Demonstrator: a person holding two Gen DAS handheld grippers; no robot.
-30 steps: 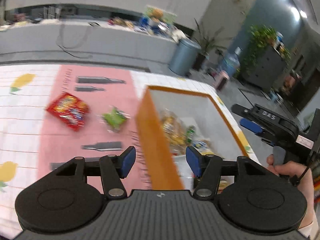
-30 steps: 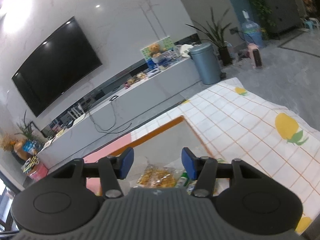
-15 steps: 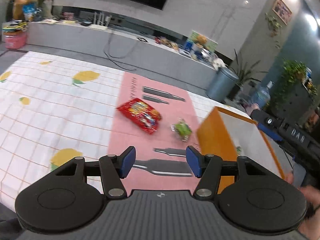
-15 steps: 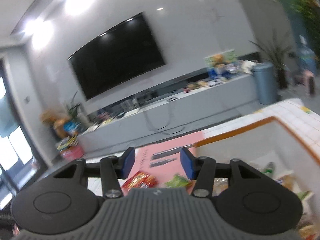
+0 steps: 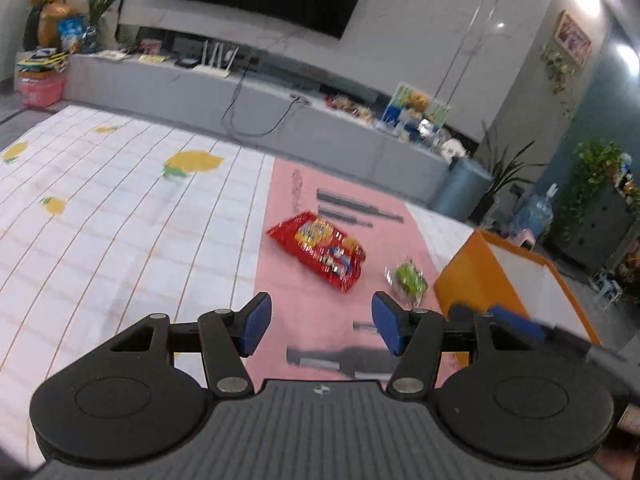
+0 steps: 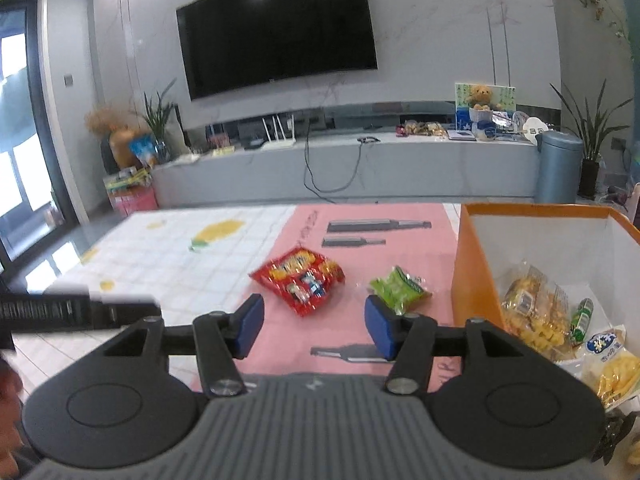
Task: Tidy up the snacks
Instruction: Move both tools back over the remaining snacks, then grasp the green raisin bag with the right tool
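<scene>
Red bag [image 6: 299, 280] and green pack [image 6: 400, 289] lie on pink mat [image 6: 348, 344], left of box [image 6: 472, 264]. Right claw [image 6: 312, 326] spread, empty, jaws just widened; green pack just beyond its right jaw (nearer hand). Left claw [image 5: 320, 324] spread, empty.

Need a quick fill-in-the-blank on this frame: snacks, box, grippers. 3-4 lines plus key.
1. The red bag and the green packet lie on the ____ mat.
2. The orange box stands to the ____ of the green packet in the right wrist view.
3. The left gripper and right gripper both hold ____.
4. The yellow snack pack lies ____ the box.

Missing words: pink; right; nothing; inside
</scene>
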